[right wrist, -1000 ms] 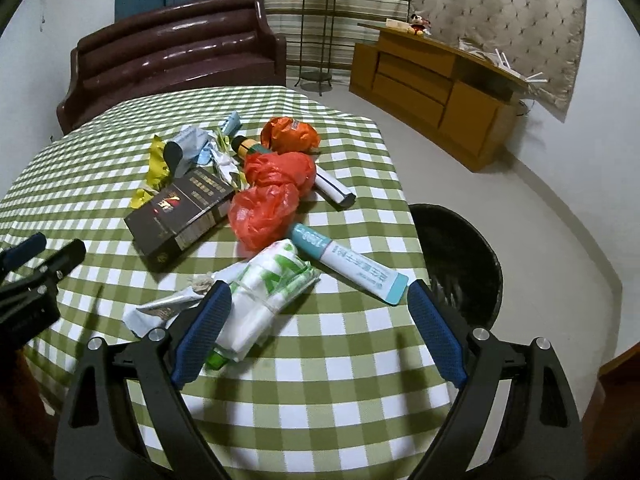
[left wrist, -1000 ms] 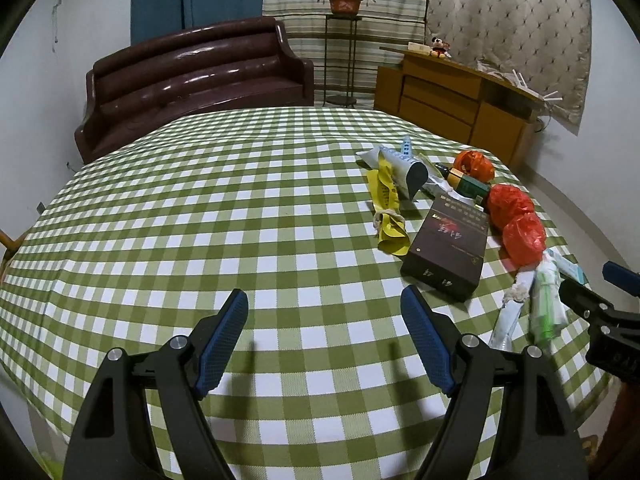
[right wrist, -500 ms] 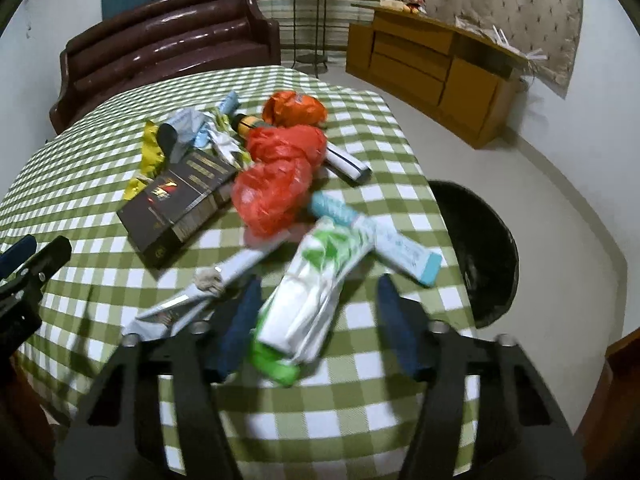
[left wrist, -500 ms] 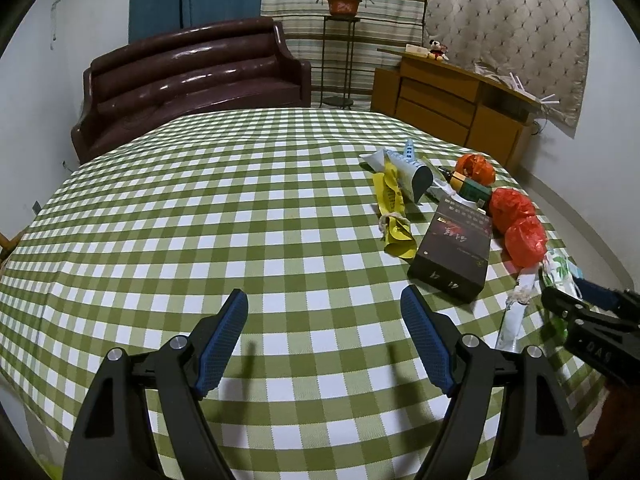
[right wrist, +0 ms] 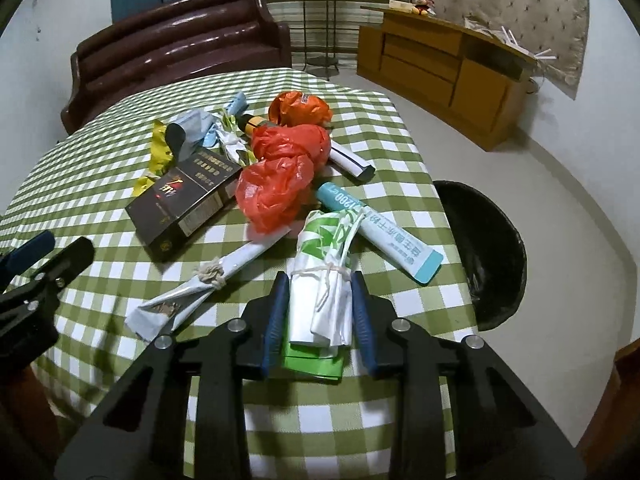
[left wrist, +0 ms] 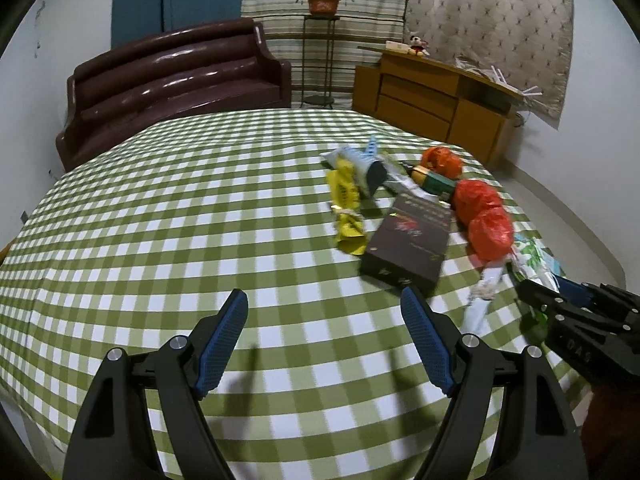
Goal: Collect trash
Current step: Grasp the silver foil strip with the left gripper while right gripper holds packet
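Your right tool [right wrist: 318, 316] is now clamping the green-and-white wrapper [right wrist: 324, 280], which a second ago lay loose between its spread fingers at the near right edge of the surface [right wrist: 360, 420]. You are ready to carry it right to the black bin [right wrist: 486, 248]. Your left tool [left wrist: 324, 340] is hanging open, holding nothing.

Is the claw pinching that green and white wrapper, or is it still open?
Pinching: the right gripper has both blue fingers against the green and white wrapper.

Green-and-white checked tablecloth [right wrist: 384, 412]. On it: green-and-white wrapper [right wrist: 324, 264], black box [right wrist: 184, 200] with red-gold print, crumpled red bags [right wrist: 280, 184], yellow wrapper [left wrist: 346, 208]. Beside it, a black bin [right wrist: 484, 252].
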`<state>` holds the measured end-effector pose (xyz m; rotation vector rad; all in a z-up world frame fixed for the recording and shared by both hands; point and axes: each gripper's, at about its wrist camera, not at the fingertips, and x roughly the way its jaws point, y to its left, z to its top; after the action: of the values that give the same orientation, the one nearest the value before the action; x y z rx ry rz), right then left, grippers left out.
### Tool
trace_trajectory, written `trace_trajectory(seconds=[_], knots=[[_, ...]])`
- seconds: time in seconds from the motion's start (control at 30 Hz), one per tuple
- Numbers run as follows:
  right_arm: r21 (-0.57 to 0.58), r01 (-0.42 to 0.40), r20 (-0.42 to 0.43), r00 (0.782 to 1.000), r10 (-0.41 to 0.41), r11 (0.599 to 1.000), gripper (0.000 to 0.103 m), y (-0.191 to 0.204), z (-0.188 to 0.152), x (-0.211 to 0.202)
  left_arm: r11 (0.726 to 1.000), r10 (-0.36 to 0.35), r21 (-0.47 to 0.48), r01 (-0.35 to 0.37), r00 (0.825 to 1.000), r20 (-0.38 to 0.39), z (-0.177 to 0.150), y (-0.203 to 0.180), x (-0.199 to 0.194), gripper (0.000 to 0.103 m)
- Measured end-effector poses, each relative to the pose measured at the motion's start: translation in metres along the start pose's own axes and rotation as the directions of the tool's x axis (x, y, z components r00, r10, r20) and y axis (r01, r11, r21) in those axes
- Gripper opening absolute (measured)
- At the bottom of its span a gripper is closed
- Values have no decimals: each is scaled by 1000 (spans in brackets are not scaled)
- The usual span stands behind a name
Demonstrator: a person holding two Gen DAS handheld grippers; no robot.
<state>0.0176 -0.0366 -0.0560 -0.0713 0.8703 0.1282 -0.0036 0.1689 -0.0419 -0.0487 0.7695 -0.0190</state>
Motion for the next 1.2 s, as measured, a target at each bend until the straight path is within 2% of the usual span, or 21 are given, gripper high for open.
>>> trace_trajectory(seconds=[0.3, 0.5, 0.73, 0.8, 0.9, 1.03, 1.17, 1.2], knots=[[14, -4, 51, 999, 3, 1000, 31, -31, -5, -27, 992, -78, 99, 77, 997, 0, 1, -47, 2, 76], [43, 4, 52, 999, -6, 999, 31, -58, -12, -30, 984, -94, 146, 101, 994, -52, -3, -74, 19, 70], [75, -3, 39, 999, 0, 997, 31, -76, -16, -22, 978, -134, 142, 153, 982, -134, -6, -81, 39, 50], [80, -6, 36, 999, 4, 997, 31, -79, -17, -20, 977, -116, 165, 136, 985, -126, -7, -84, 40, 47], [88, -12, 31, 999, 9, 996, 31, -82, -18, -18, 978, -87, 181, 107, 990, -113, -9, -89, 40, 37], [90, -13, 31, 999, 10, 996, 31, -83, -18, -17, 976, -73, 195, 92, 992, -101, -11, -92, 39, 33], [91, -11, 31, 999, 9, 996, 31, -85, -20, -16, 974, -67, 210, 84, 994, -89, -15, -95, 35, 17], [90, -11, 32, 999, 8, 996, 31, -85, -19, -17, 974, -68, 208, 86, 994, -88, -15, -94, 34, 17]])
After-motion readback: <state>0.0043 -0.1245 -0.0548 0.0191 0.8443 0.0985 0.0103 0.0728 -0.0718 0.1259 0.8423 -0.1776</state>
